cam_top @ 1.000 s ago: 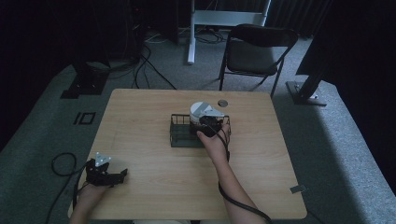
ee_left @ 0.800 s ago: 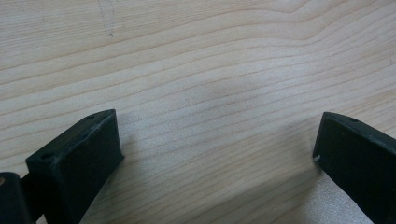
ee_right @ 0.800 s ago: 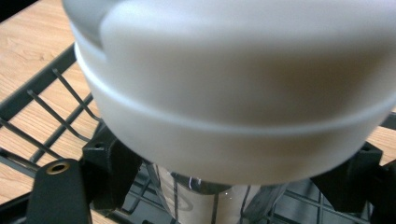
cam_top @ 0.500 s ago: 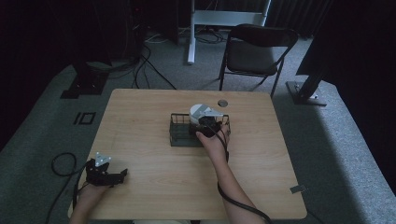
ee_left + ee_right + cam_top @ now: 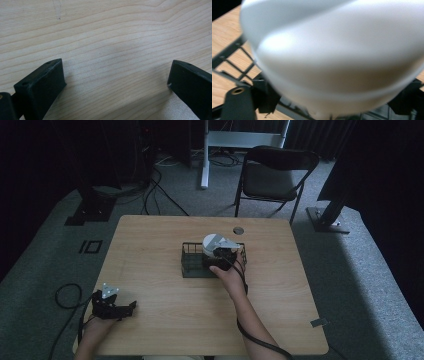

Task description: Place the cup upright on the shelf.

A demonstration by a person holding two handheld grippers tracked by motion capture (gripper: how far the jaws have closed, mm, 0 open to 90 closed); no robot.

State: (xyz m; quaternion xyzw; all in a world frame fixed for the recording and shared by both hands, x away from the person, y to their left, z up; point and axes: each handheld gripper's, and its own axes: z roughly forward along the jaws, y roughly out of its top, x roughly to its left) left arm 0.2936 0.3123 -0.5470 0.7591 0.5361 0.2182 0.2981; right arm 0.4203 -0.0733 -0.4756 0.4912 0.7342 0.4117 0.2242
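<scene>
At the left, my left gripper [image 5: 112,304] rests on the near left corner of the table [image 5: 150,240], jaws spread wide over bare wood in the left gripper view, holding nothing. I judge it should stay parked there, well apart from the work.

Toward the middle sits the black wire rack [image 5: 192,259], and over its right half my right gripper [image 5: 216,254] carries a white bowl [image 5: 214,242]. In the right gripper view the bowl [image 5: 332,55] is blurred and very close, tilted, with the 2 jaws flanking its lower part — I read them as clamped on it, though the contact itself is hard to see. The rack wires [image 5: 234,60] run below and to the left of it.

The step in hand looks like seating the bowl in the rack. To do it well I would lower slowly, keep the rim lined up with a slot between the wires, and loosen the grip only once the bowl rests on them — letting go early could tip it.
</scene>
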